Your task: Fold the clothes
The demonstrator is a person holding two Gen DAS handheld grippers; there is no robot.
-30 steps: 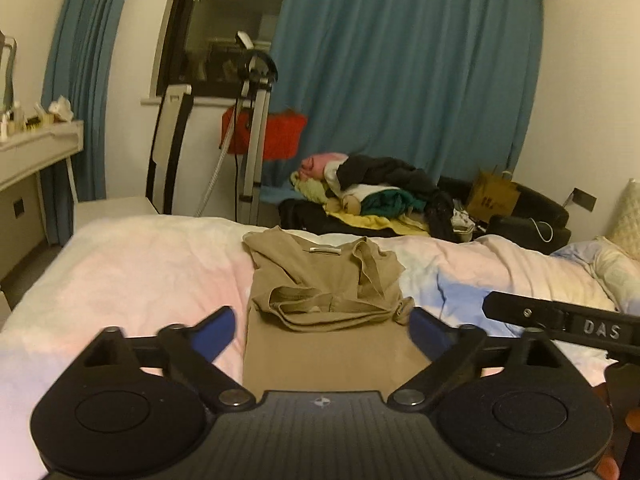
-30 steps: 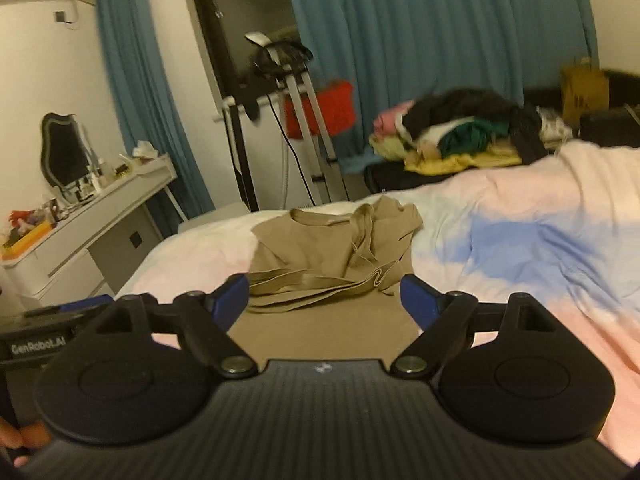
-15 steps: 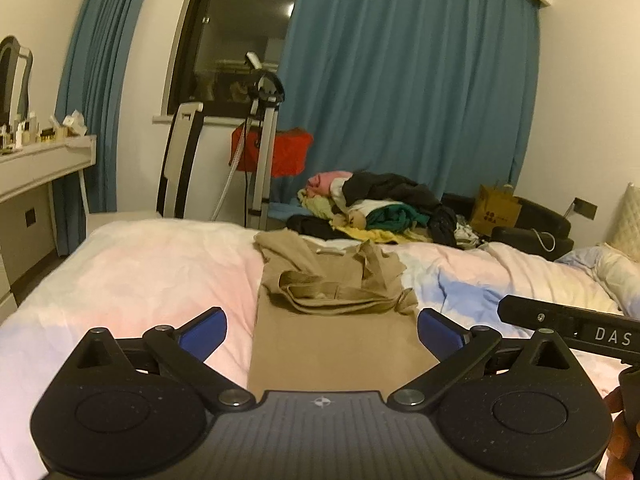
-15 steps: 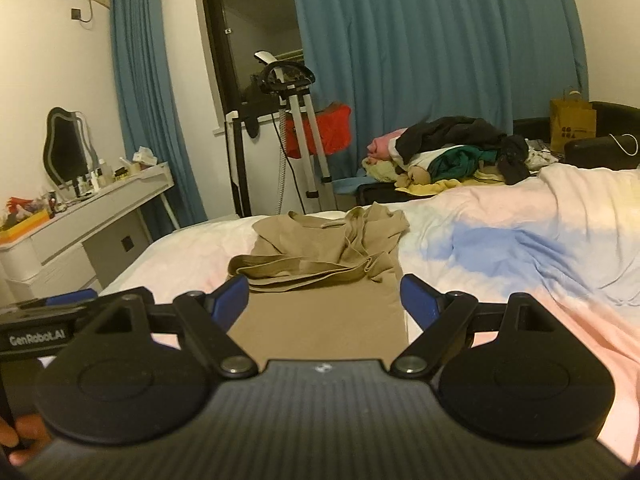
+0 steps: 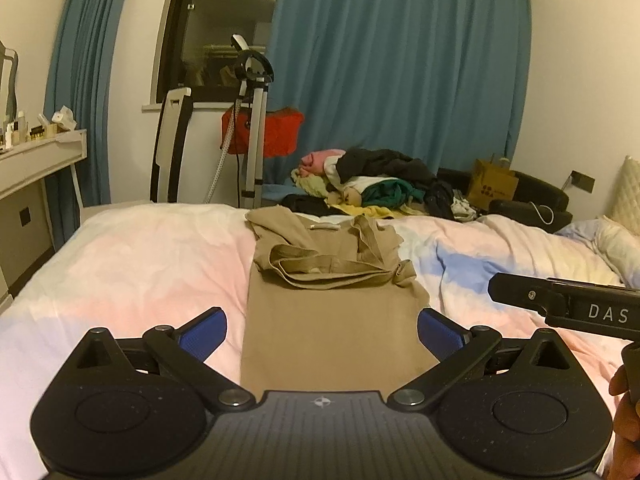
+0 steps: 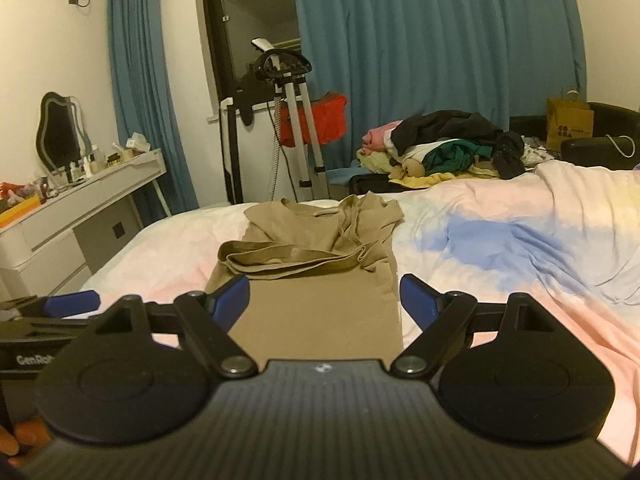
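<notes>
A tan garment (image 5: 332, 300) lies on the bed (image 5: 132, 264), its sides and sleeves folded in so it forms a long narrow strip. It also shows in the right wrist view (image 6: 316, 280). My left gripper (image 5: 322, 330) is open and empty, held above the garment's near end. My right gripper (image 6: 325, 294) is open and empty too, over the same near end. The right gripper's body (image 5: 568, 308) shows at the right of the left wrist view. The left gripper's body (image 6: 48, 316) shows at the left of the right wrist view.
A pile of mixed clothes (image 5: 380, 188) lies beyond the bed's far edge. A garment steamer stand (image 5: 252, 128) and a red bag (image 5: 276, 132) stand by the blue curtain. A white dresser (image 6: 72, 216) is on the left. A pillow (image 5: 624, 236) lies far right.
Both grippers have drawn back and tilted up, so the garment sits lower and farther off in both views. The garment has not moved. Both stay open.
</notes>
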